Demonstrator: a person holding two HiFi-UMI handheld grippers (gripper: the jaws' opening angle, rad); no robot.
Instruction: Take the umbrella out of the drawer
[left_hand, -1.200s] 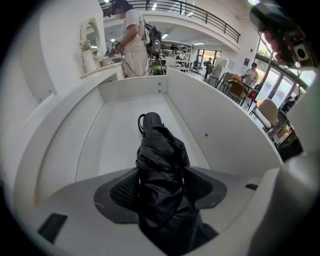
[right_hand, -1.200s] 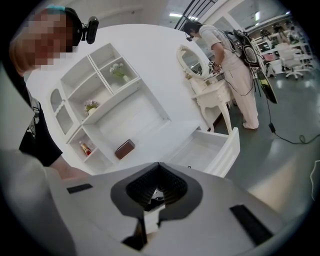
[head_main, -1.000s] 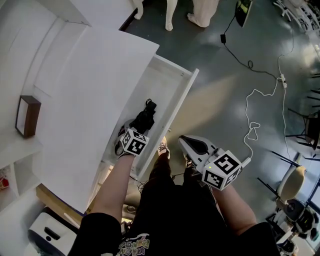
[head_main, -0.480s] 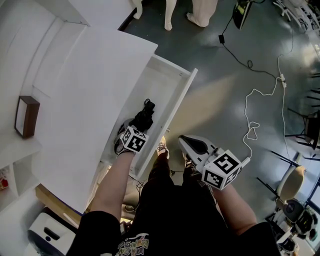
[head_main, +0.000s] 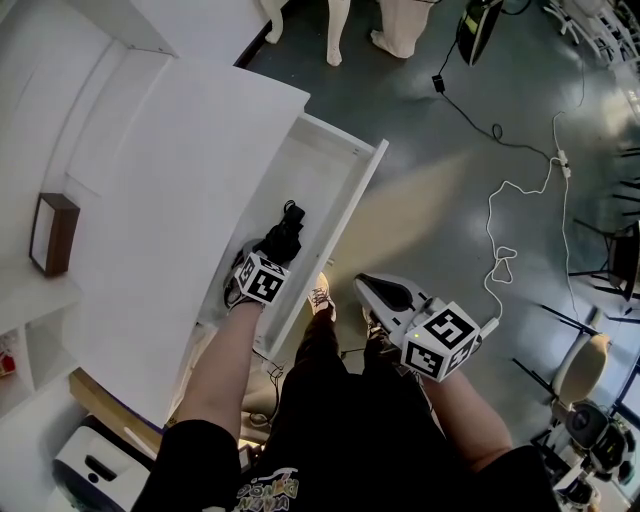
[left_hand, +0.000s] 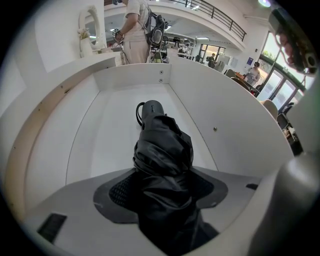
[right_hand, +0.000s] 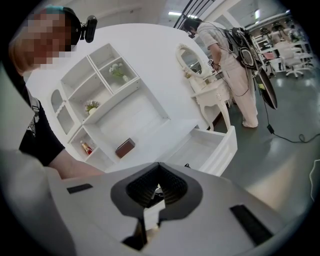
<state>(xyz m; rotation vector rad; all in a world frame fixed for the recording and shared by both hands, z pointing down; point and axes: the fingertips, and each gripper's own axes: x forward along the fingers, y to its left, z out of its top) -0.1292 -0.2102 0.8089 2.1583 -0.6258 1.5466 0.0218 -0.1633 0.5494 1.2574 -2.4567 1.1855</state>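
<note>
A folded black umbrella (head_main: 283, 236) lies lengthwise in the open white drawer (head_main: 350, 215). My left gripper (head_main: 266, 254) points steeply down into the drawer over the umbrella's near end. In the left gripper view the umbrella (left_hand: 162, 150) fills the gap of the left gripper (left_hand: 161, 187). Its jaws have just been opening and stand wide on either side of the fabric. My right gripper (head_main: 364, 281) hovers outside the drawer front above the floor, shut and holding nothing. The right gripper (right_hand: 159, 172) looks at the drawer (right_hand: 220, 147) from outside.
The white cabinet top (head_main: 170, 200) overhangs the drawer's left side, with a brown box (head_main: 55, 232) on a shelf beside it. White and black cables (head_main: 500, 240) trail over the grey floor. A person (left_hand: 135, 35) stands by a dressing table beyond the drawer.
Nothing has visibly changed apart from a slight shift of the head view; both grippers stay where they were.
</note>
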